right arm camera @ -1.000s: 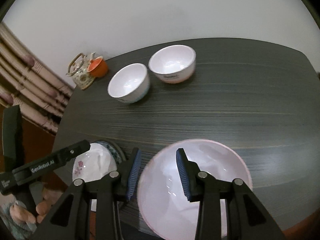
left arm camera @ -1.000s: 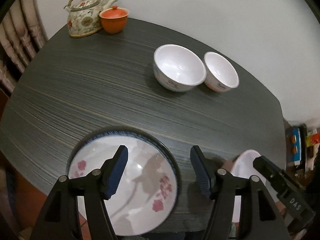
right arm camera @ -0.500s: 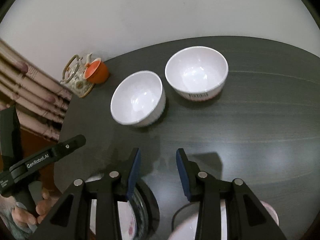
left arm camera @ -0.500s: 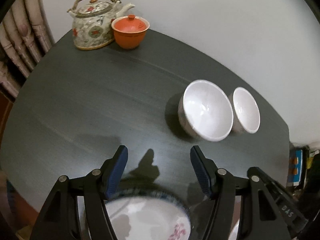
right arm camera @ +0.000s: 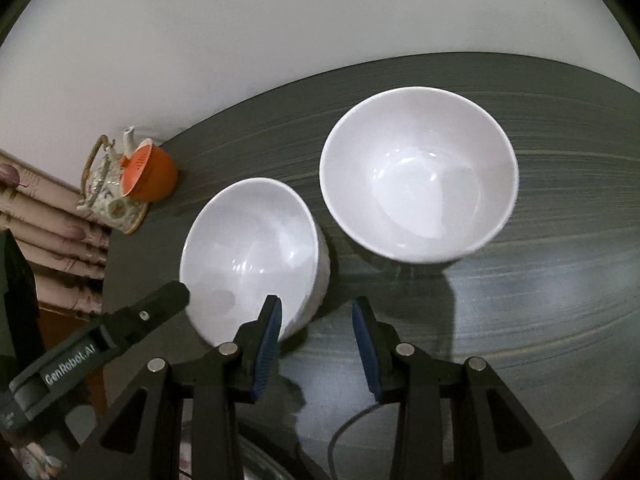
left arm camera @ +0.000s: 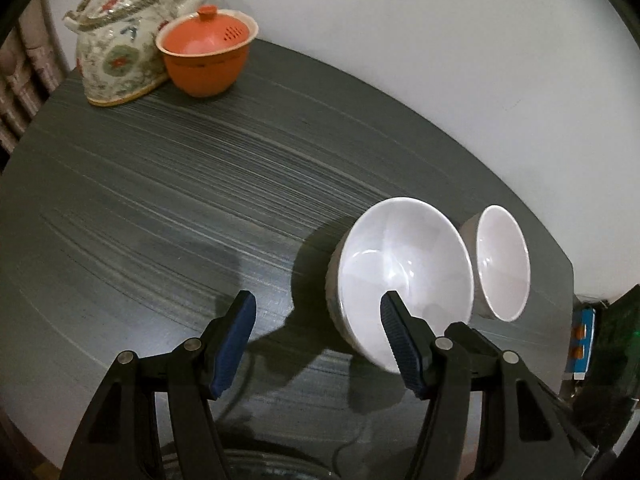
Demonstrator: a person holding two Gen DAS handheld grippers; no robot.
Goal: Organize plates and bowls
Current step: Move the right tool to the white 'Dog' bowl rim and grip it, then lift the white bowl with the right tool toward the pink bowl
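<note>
Two empty white bowls stand side by side on the dark table (left arm camera: 160, 200). In the left wrist view the left bowl (left arm camera: 404, 276) is closest and the right bowl (left arm camera: 502, 260) sits just beyond it. My left gripper (left arm camera: 318, 312) is open and empty; its right finger overlaps the left bowl's near rim. In the right wrist view my right gripper (right arm camera: 317, 312) is open and empty over bare table, just in front of the gap between the left bowl (right arm camera: 248, 248) and the right bowl (right arm camera: 418, 172). One finger of the left gripper (right arm camera: 160, 308) reaches that left bowl's near side.
A flowered teapot (left arm camera: 120, 40) and an orange lidded cup (left arm camera: 206, 52) stand at the table's far left corner. A plate rim (right arm camera: 260, 456) shows at the bottom edge, under the grippers. A white wall runs behind the table. Striped fabric (right arm camera: 52, 224) hangs at left.
Both grippers have moved forward and down, from above the plates at the table's near edge to the two bowls. The plates have slipped almost out of view. Neither jaw gap changed.
</note>
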